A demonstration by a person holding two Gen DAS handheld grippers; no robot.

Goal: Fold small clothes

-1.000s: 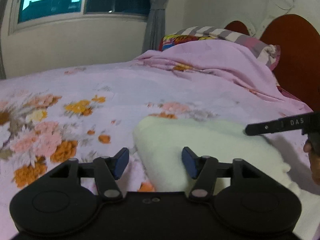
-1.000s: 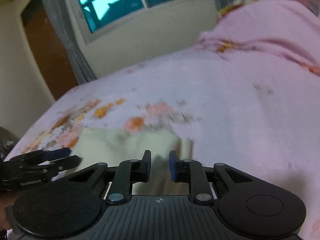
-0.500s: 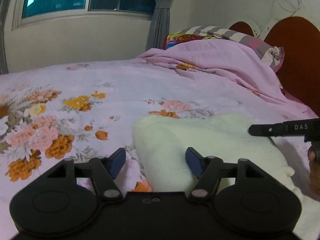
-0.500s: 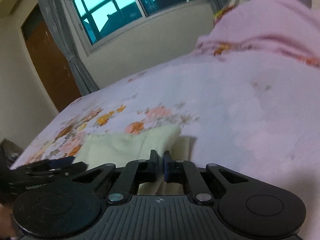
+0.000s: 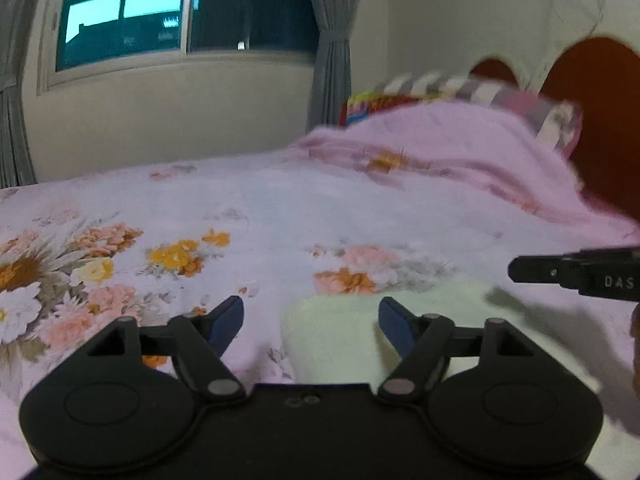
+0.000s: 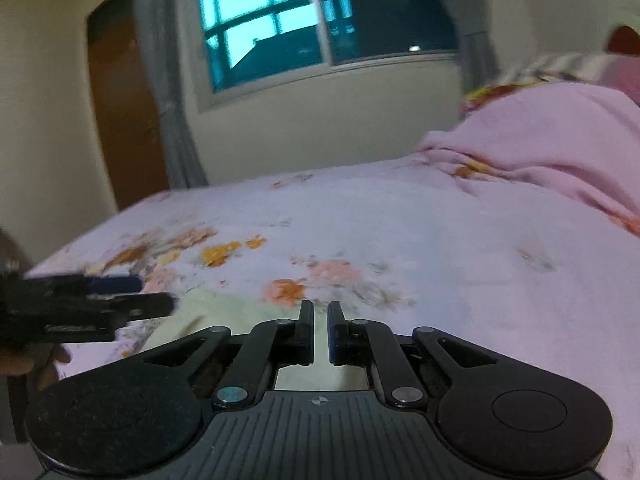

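Though wide-fingered, left gripper (image 5: 311, 312) level

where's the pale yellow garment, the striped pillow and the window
pale yellow garment (image 5: 332, 332): left wrist view, its folded left part
striped pillow (image 5: 480, 92): left wrist view, its top edge
window (image 6: 272, 24): right wrist view, left pane

Both wrist cameras skim low over bed (image 5: 280, 208).

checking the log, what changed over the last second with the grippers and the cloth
The right gripper, nearly shut over the pale cloth half a second ago, now stands slightly parted with nothing visibly between its fingers, and both views have tipped up, away from the cloth. The left gripper stayed wide open; the cloth stayed flat on the bed.
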